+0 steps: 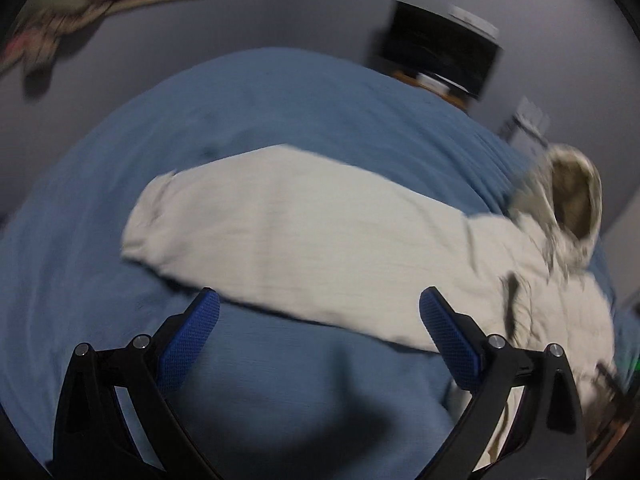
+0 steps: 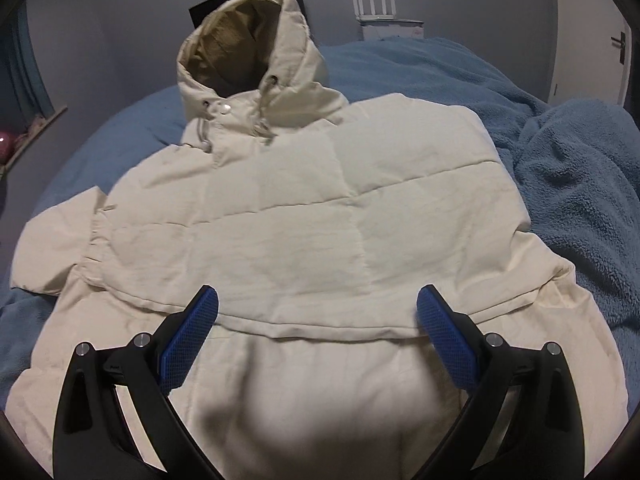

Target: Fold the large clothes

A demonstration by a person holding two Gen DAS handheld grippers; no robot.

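Blue blanket (image 2: 560, 168) under cream jacket (image 2: 304, 208): right sleeve (image 2: 400, 184) folded in, left sleeve (image 1: 280, 216) still out; left gripper (image 1: 320, 316), right gripper (image 2: 318, 314) wide open, empty.

We see a cream hooded jacket (image 2: 304, 216) spread flat on the blue bedding, its quilted body facing up and one sleeve already folded across the chest. Its hood (image 2: 244, 52) stands open at the far end, showing a tan lining (drawcords dangle below the collar). From the left wrist view, the other sleeve (image 1: 288, 224) lies stretched out straight to the side, blurred.
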